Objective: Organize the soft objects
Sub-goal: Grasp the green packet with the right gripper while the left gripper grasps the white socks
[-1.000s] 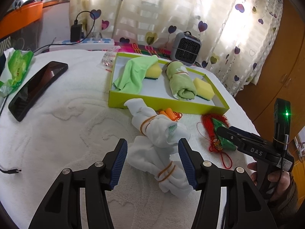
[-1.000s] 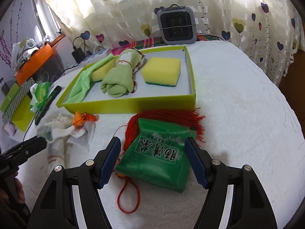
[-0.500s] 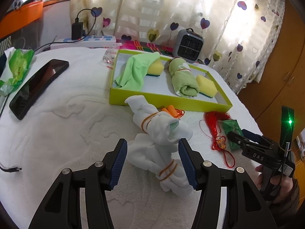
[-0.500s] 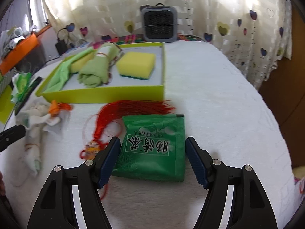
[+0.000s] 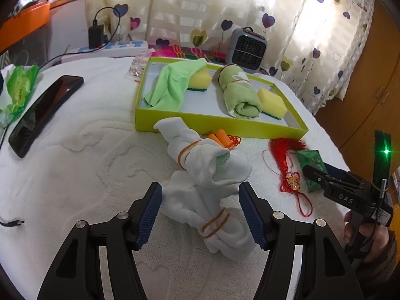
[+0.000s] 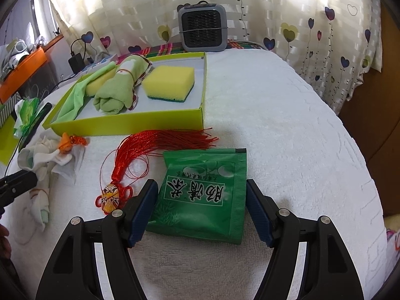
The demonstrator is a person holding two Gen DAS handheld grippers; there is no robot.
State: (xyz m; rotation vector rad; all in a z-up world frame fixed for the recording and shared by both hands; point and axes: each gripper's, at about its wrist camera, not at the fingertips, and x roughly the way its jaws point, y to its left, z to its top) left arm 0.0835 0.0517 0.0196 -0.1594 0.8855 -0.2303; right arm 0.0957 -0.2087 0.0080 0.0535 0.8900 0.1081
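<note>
— White rolled sock bundle (image 5: 212, 215) on towelled table (image 5: 75, 165), between left gripper (image 5: 200, 212) jaws, opening, untouched?
— Yes. Right gripper (image 6: 201, 208) spread, straddling flat green foil packet (image 6: 202, 192).

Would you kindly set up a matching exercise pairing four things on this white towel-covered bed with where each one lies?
Things:
1. rolled green towel
2. white sock bundle
3. green foil packet
4. black phone

Places:
A. between the right tool's open fingers
B. inside the lime-green box
C. far left, beside a green wipes pack
D. between the left tool's opening fingers

Pairs: 1-B, 2-D, 3-A, 4-C
</note>
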